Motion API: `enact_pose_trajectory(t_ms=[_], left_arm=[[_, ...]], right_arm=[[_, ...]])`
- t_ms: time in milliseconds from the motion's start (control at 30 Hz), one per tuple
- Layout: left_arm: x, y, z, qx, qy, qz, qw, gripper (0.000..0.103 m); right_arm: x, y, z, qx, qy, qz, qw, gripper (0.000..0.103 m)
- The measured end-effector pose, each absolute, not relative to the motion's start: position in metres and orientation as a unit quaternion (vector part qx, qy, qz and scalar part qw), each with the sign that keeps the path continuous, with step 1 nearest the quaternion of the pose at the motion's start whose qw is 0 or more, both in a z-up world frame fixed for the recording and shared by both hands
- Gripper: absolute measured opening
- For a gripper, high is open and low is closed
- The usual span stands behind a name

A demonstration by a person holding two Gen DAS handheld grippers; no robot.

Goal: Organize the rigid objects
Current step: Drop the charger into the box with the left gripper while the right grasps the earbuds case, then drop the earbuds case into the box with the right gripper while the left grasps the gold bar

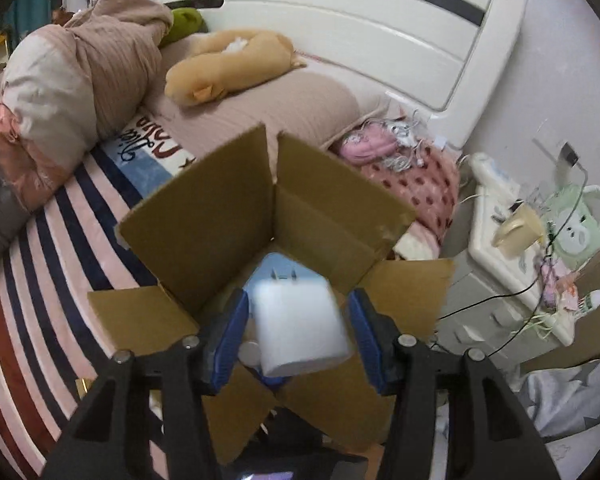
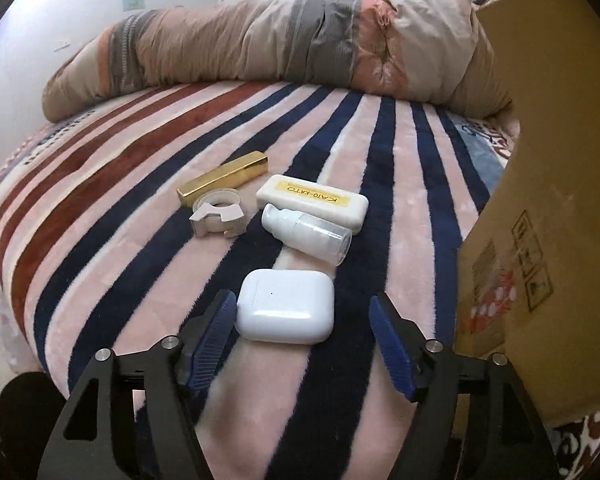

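Left wrist: blurred charger [image 1: 300, 320], perhaps unheld.

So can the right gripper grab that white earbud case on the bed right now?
Probably yes. The right gripper is open, and the white earbud case lies on the striped blanket just ahead of its fingers with nothing over it. The spray bottle sits farther back, and the cardboard box stands off to the side.

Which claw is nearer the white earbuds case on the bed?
Right. The right claw is open around the earbuds case; the left claw is over the cardboard box.
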State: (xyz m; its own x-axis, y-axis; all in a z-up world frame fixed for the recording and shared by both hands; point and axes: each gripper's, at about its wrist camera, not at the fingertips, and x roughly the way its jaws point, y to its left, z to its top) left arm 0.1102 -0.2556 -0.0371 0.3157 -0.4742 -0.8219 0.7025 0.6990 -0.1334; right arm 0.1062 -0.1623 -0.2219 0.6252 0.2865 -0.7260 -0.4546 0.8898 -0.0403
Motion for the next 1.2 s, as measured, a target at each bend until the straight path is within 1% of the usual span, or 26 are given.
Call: enact_pose_trajectory(t_ms=[33,100,133,200,233,367,433,600,667,800,900,1000,1067,1100,1133,1200], left_arm=[[0.111,-0.256,-0.039,0.124,0.457,-0.365,0.802,0.065],[0.114,-0.253,-0.039,0.118,0.457,-0.366,0.802,0.075],[0.114,-0.25,-0.037,0.118,0.455,-0.362,0.805,0.075],[0.115,-0.242,-0.031,0.117,0.449,-0.351,0.813,0.075],[0.115,-0.235,-0.028,0.108,0.445,-0.348,0.818,0.075],[0.112,-0.192,-0.009,0.076,0.425,-0.323,0.842,0.076],[0.11,-0.158,0.0,0.061,0.412,-0.298,0.859,0.076],[0.106,-0.071,0.002,0.04,0.389,-0.213,0.895,0.076],[0.108,-0.03,-0.013,0.031,0.395,-0.172,0.902,0.076],[0.113,0.016,-0.059,0.013,0.422,-0.128,0.897,0.077],[0.117,0.03,-0.101,-0.003,0.443,-0.12,0.888,0.076],[0.126,0.034,-0.139,-0.036,0.459,-0.127,0.878,0.076],[0.132,0.033,-0.158,-0.05,0.468,-0.129,0.873,0.072],[0.135,0.031,-0.165,-0.053,0.469,-0.131,0.872,0.068],[0.138,0.027,-0.17,-0.056,0.47,-0.135,0.87,0.064],[0.145,0.019,-0.181,-0.049,0.472,-0.138,0.869,0.06]], right_arm=[[0.108,-0.161,-0.222,-0.112,0.38,0.21,0.894,0.067],[0.111,-0.158,-0.226,-0.112,0.389,0.216,0.889,0.067],[0.111,-0.158,-0.229,-0.111,0.392,0.218,0.887,0.066],[0.114,-0.157,-0.234,-0.109,0.397,0.222,0.884,0.055],[0.114,-0.157,-0.235,-0.109,0.395,0.225,0.884,0.052],[0.111,-0.153,-0.234,-0.114,0.382,0.231,0.888,0.051],[0.108,-0.152,-0.228,-0.108,0.378,0.249,0.885,0.051],[0.087,-0.146,-0.193,-0.109,0.358,0.321,0.87,0.051],[0.071,-0.14,-0.171,-0.127,0.341,0.361,0.859,0.051],[0.049,-0.147,-0.117,-0.145,0.299,0.38,0.863,0.051],[0.047,-0.173,-0.075,-0.133,0.259,0.363,0.885,0.051],[0.056,-0.204,-0.048,-0.121,0.243,0.325,0.906,0.051],[0.065,-0.227,-0.039,-0.121,0.242,0.283,0.92,0.051],[0.07,-0.237,-0.039,-0.123,0.245,0.263,0.925,0.051],[0.079,-0.25,-0.042,-0.124,0.257,0.238,0.928,0.051],[0.091,-0.266,-0.05,-0.126,0.28,0.21,0.928,0.051]])
